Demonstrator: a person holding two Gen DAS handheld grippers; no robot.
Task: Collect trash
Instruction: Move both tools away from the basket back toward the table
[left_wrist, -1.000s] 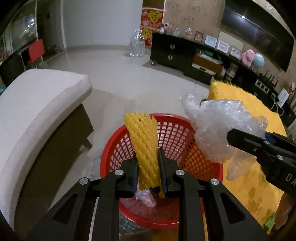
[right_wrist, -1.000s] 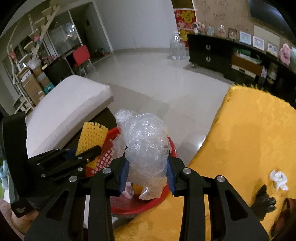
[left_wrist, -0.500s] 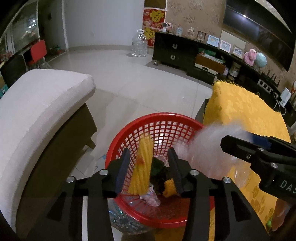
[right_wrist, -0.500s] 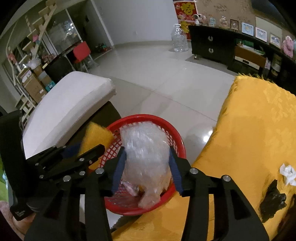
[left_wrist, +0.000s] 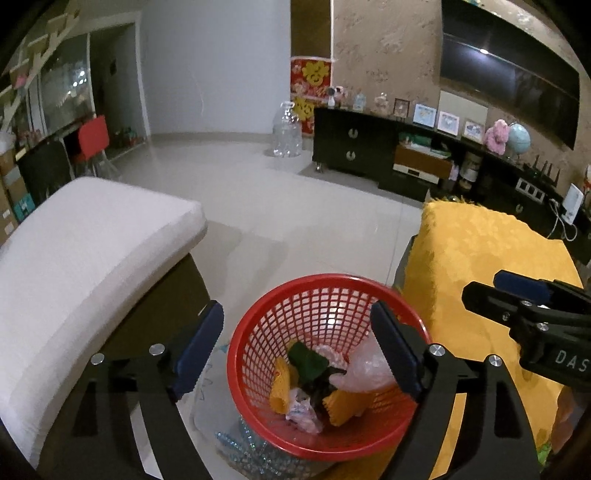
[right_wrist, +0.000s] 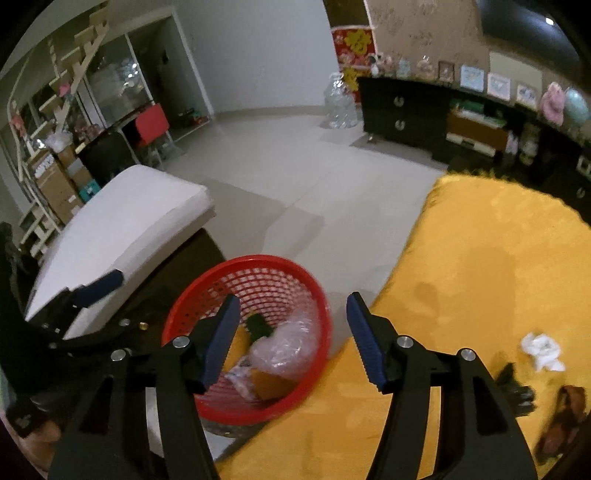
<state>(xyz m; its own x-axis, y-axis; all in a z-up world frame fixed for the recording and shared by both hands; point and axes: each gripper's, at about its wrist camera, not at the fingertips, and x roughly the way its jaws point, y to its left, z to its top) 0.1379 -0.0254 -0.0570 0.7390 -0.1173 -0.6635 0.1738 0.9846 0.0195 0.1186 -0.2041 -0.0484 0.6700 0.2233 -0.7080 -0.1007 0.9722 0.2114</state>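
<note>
Left wrist: basket (left_wrist: 325, 295) below empty tool (left_wrist: 295, 332).

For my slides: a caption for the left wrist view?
Open left gripper above red basket holding yellow foam net and plastic bag.

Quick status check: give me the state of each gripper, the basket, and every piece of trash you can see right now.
left gripper: open, nothing held, jaws just opened
right gripper: open, nothing held, jaws just opened
red basket: upright, holding trash
yellow foam net: in the basket
clear plastic bag: in the basket
white tissue: on the yellow cloth, uncollected
black scrap: on the cloth, uncollected
</note>
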